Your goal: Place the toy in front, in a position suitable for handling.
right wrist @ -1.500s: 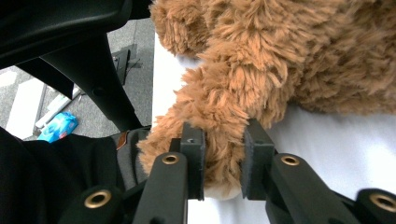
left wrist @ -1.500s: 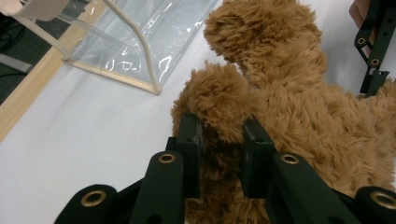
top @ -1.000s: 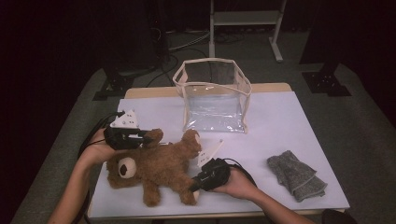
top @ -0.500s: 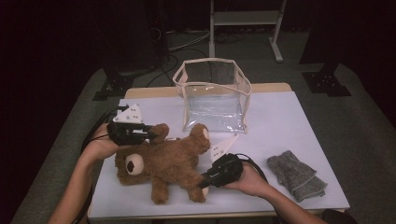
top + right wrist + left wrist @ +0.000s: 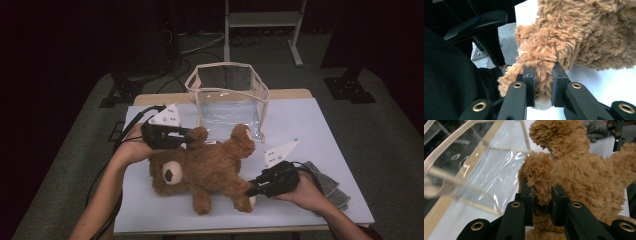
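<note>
A brown teddy bear [image 5: 205, 167] hangs between my two grippers just above the white table [image 5: 310, 125], head toward the left. My left gripper [image 5: 187, 137] is shut on the bear's arm [image 5: 541, 187], its pads pressing the fur. My right gripper [image 5: 250, 190] is shut on the bear's leg [image 5: 541, 75] at the near side. A clear plastic bag [image 5: 227, 95] with cream trim stands open just behind the bear; in the left gripper view the clear plastic bag [image 5: 474, 170] lies close ahead on the left.
A grey folded cloth [image 5: 330, 187] lies at the table's right front, behind my right hand. Dark floor and a black chair [image 5: 481, 25] show past the table's near edge. A metal stand [image 5: 262, 20] is far behind the table.
Both grippers have lifted the bear and carried it right and toward the bag. The bear's upper paws now reach the bag's front wall.
</note>
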`<state>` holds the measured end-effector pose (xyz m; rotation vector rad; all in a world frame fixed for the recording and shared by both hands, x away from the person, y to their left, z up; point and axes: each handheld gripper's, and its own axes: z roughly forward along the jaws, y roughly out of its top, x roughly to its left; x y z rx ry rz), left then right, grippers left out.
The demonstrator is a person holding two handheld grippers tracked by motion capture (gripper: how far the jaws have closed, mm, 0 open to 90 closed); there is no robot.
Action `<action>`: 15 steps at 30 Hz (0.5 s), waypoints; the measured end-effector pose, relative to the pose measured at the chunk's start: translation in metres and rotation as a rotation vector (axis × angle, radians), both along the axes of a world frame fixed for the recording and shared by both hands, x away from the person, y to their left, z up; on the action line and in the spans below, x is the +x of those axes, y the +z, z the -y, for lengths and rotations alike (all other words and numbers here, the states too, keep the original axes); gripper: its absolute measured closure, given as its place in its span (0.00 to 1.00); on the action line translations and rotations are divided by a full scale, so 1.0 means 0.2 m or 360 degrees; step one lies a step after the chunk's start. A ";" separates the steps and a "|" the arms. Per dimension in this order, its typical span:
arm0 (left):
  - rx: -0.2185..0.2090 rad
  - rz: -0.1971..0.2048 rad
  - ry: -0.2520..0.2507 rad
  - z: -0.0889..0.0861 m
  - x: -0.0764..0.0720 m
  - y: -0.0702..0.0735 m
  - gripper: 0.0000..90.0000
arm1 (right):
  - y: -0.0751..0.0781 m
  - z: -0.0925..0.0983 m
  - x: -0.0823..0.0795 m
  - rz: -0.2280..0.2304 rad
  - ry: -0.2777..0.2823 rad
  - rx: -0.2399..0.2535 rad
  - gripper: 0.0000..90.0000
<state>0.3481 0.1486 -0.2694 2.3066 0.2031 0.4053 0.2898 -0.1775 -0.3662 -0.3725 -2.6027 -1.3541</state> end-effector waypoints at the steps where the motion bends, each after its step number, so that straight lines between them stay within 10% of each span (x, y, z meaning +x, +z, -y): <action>1: -0.0009 -0.0009 -0.0006 0.03 0.00 0.00 0.85 | 0.00 0.03 0.00 -0.0005 -0.0014 0.0005 0.85; 15: 0.0076 -0.0040 -0.0196 0.40 0.04 -0.05 0.84 | -0.10 0.38 -0.06 -0.0095 -0.0177 0.0021 0.85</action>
